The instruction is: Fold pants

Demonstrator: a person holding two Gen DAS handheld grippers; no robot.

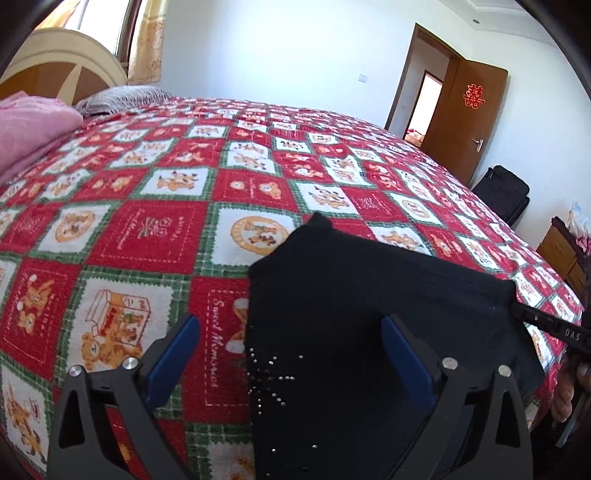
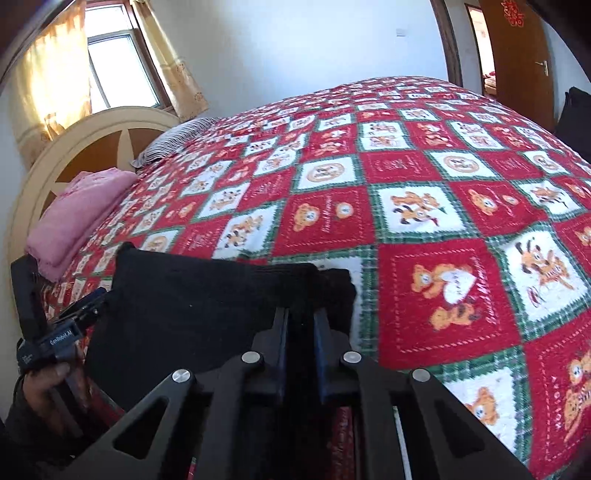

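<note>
Black pants (image 1: 351, 295) near bedspread (image 1: 147, 229) edge

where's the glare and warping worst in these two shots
Left wrist view: window at top left blown out, bed cover edges bowed by the fisheye, dark vignette in the corners. Right wrist view: sunlit curtain overexposed, black pants lose fold detail.

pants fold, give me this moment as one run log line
left tool: open, over pants | right tool: shut on black pants edge | pants: partly folded on bedspread | step: fold unfinished
</note>
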